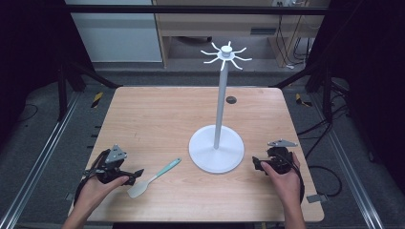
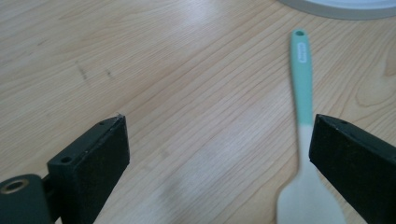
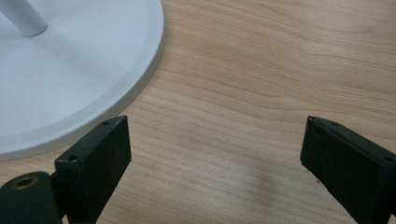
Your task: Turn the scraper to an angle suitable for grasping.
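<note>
Wooden tabletop (image 1: 157,119). White hook stand (image 1: 217,148) upright near centre. Spatula (image 1: 154,178), teal handle, white blade, lies flat just beside left gripper (image 1: 136,173), fingers wide, nothing between. Right gripper (image 1: 257,164) fingers wide, empty, beside stand base.

The spatula (image 1: 154,178) has a mint-green handle and a pale, off-white blade – the stand (image 1: 217,149) is plain white from round base to hooked top. The table (image 1: 157,119) is light wood with fine streaked grain – both grippers' jaws are matt black
</note>
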Tool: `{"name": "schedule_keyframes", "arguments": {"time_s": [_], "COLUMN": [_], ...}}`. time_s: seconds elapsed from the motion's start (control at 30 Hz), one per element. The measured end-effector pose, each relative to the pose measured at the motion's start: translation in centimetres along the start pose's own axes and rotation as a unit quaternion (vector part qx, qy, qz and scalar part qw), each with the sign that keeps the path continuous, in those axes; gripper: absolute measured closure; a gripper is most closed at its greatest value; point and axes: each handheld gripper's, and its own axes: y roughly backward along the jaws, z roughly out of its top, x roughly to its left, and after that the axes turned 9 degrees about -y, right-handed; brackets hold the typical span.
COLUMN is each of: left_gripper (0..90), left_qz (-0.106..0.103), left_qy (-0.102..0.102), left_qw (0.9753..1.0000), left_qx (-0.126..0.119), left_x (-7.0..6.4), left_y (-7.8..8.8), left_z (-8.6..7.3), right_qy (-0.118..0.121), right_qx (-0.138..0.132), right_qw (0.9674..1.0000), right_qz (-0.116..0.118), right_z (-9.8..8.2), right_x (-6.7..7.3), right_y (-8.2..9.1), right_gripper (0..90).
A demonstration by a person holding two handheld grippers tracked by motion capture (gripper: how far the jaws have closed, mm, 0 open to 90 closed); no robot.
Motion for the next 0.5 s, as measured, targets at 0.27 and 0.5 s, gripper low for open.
{"name": "schedule_keyframes", "arguments": {"time_s": [0.27,0.5], "left_gripper": [9.2,34.6], "left_qz": [-0.009,-0.026], "left_qy": [-0.050,-0.044], "left_qw": [0.9971,0.9958], "left_qx": [0.056,0.076], "left_x": [-0.4,0.8], "left_y": [-1.5,-3.6], "left_z": [3.9,6.4], "right_qy": [-0.009,-0.020], "right_qx": [-0.010,-0.006], "right_qw": [0.9999,0.9998], "right_qz": [0.006,0.005], "right_z": [0.0,0.2], "right_x": [-0.2,-0.5], "right_y": [0.3,0.0], "right_gripper": [9.2,9.5]}}
